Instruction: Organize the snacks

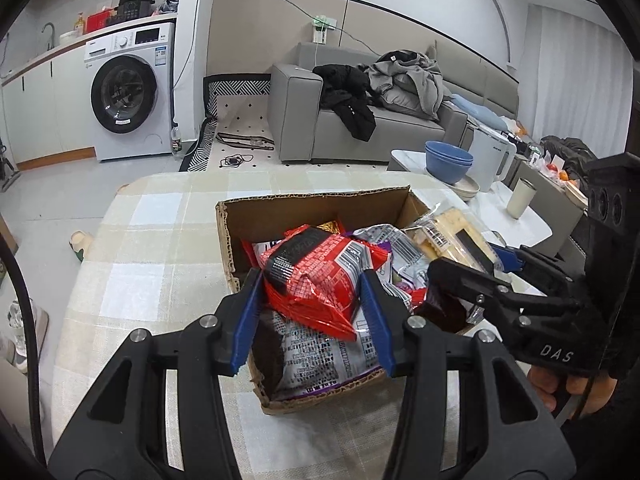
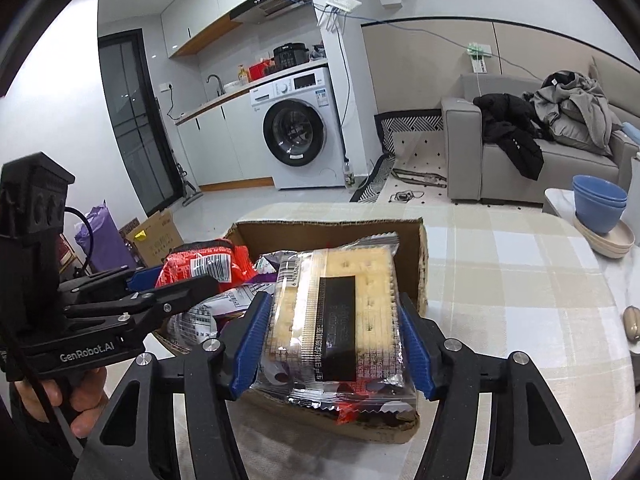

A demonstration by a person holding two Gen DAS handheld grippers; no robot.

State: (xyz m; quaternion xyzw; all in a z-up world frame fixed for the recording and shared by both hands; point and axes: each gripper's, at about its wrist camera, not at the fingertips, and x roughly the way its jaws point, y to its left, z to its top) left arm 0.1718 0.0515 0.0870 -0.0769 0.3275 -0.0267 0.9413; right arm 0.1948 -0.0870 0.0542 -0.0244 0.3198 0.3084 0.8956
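Observation:
An open cardboard box (image 1: 320, 204) of snack packets stands on the checked tablecloth (image 1: 160, 240). My left gripper (image 1: 312, 280) is shut on a red snack bag (image 1: 320, 268), its blue pads pressing both sides, just over the box. My right gripper (image 2: 332, 308) is shut on a clear pack of crackers (image 2: 360, 276) above the box (image 2: 320, 232). Each view shows the other tool too: the right gripper (image 1: 474, 258) with the crackers (image 1: 444, 232), and the left gripper (image 2: 180, 270) with the red bag (image 2: 200, 260). A silver and purple packet (image 1: 320, 356) lies in the box beneath.
Right of the table, a white side table holds stacked blue bowls (image 1: 448, 160), a white kettle (image 1: 490, 156) and a cup (image 1: 520, 198). A grey sofa (image 1: 304, 120) with clothes is behind. A person's hand (image 2: 80, 400) grips the left tool. The tablecloth (image 2: 500, 280) right of the box is bare.

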